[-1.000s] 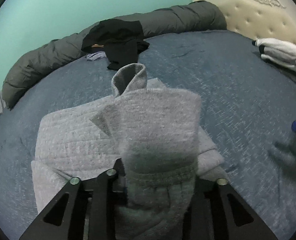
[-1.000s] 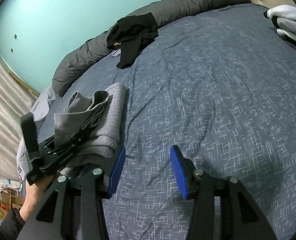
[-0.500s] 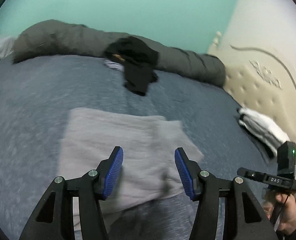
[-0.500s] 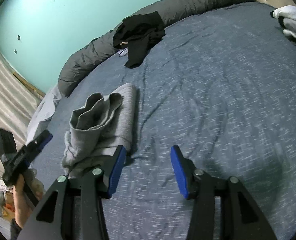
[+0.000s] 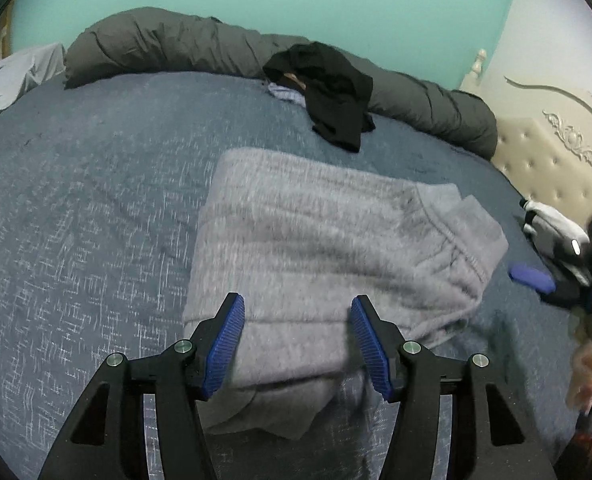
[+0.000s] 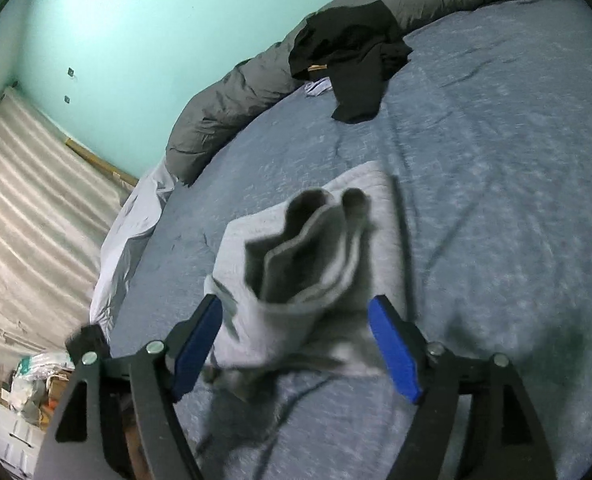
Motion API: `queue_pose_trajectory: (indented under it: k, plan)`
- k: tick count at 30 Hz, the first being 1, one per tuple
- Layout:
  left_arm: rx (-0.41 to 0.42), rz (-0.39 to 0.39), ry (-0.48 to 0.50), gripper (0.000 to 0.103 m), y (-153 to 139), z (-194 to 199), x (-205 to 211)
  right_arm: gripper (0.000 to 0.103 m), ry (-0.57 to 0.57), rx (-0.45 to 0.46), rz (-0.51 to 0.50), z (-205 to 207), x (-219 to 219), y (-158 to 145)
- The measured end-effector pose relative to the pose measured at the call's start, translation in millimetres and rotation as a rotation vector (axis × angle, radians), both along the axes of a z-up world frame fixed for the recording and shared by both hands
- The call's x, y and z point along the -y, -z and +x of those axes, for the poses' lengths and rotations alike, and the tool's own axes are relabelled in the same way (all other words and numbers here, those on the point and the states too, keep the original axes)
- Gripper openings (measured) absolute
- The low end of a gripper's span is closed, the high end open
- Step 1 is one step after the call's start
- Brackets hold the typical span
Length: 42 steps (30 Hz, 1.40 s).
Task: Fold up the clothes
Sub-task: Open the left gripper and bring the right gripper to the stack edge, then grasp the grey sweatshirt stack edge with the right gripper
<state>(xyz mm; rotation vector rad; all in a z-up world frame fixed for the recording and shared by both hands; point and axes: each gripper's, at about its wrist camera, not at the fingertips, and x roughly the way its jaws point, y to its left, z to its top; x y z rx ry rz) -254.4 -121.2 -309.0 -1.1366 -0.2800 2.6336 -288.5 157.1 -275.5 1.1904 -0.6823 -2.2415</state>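
Left wrist: left gripper (image 5: 296, 340) spread, nothing pinched; folded grey sweatpants (image 5: 328, 248) lie on blue bedspread (image 5: 76, 220) just ahead & under its pads. Right wrist: right gripper (image 6: 296, 344) opening, sweatpants' rumpled end (image 6: 308, 248) btwn the pads, not pinched; black garment (image 6: 352, 56) well beyond.
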Motion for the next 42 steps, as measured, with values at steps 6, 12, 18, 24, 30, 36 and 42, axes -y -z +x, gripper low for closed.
queue_pose_trajectory:
  k: [6, 12, 18, 24, 30, 36, 42]
  plan:
    - [0.02, 0.006, 0.004, 0.06, 9, 3, 9, 0.077, -0.005, -0.004, 0.059, -40, 23, -12]
    - [0.028, 0.019, 0.011, 0.06, 11, 3, 15, 0.077, -0.015, 0.048, 0.179, -80, 44, -1]
    - [0.039, 0.032, 0.014, 0.06, 13, 2, 21, 0.03, -0.113, 0.061, 0.266, -91, 66, 22]
    - [0.061, 0.032, 0.029, 0.06, 18, 0, 17, 0.007, -0.086, -0.043, 0.246, -89, 54, -2]
    - [0.063, 0.051, 0.048, 0.06, 17, 0, 11, 0.006, -0.09, -0.071, 0.311, -105, 54, -5]
    - [0.07, 0.066, 0.052, 0.06, 18, 1, 12, 0.007, -0.074, 0.035, 0.326, -120, 51, 44]
    - [0.07, 0.104, 0.048, 0.06, 12, 3, 22, 0.039, -0.025, 0.011, 0.284, -108, 34, 27]
